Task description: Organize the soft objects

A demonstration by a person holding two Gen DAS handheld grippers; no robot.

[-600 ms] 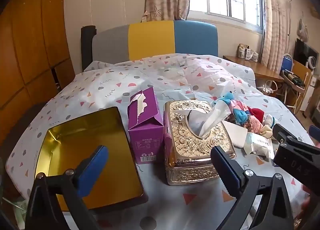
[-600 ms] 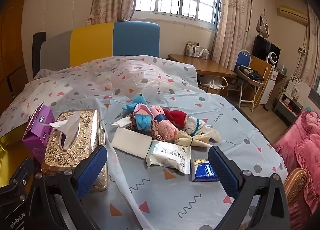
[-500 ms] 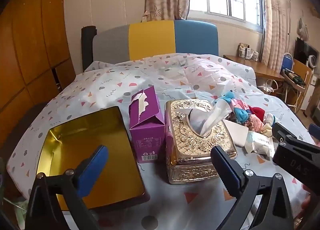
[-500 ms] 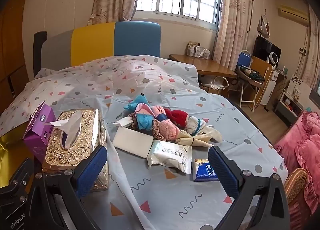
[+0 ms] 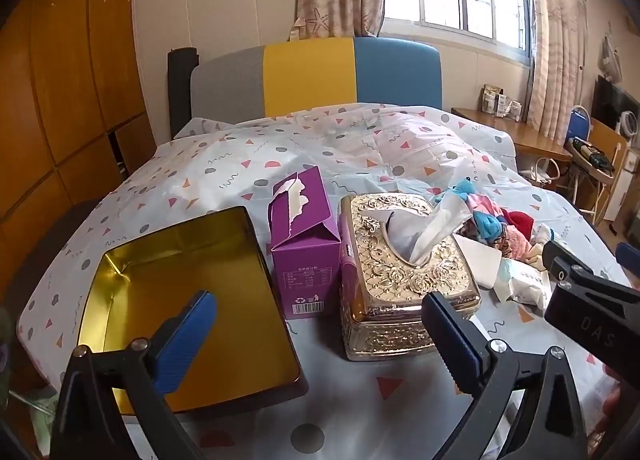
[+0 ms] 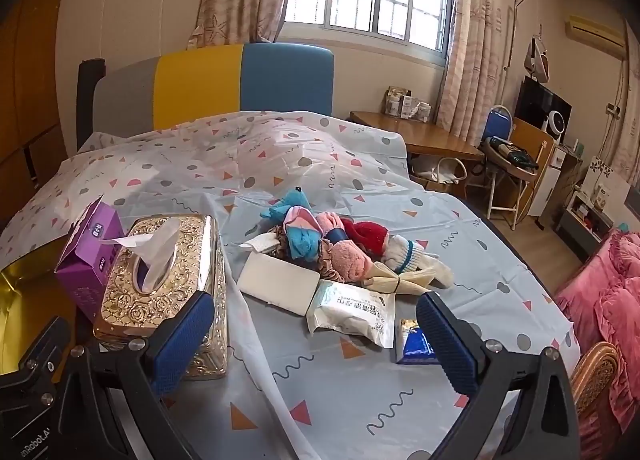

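A pile of soft things [image 6: 328, 236] lies mid-table: a blue plush, pink, red and white knitted pieces. It also shows at the right of the left wrist view [image 5: 500, 223]. An open gold tin [image 5: 180, 288] sits at the left. My left gripper [image 5: 320, 336] is open and empty, above the table's near edge in front of the tin and the gold tissue box [image 5: 404, 272]. My right gripper [image 6: 316, 340] is open and empty, short of a white wipes pack [image 6: 352, 312].
A purple carton [image 5: 304, 244] stands between the tin and the tissue box. A white flat pad [image 6: 280, 288] and a small blue packet [image 6: 414, 344] lie near the pile. A desk and chairs stand at the right, a headboard behind.
Both grippers have drifted slightly; the views shift a little, with the objects sliding a touch right. Nothing was grasped or moved.
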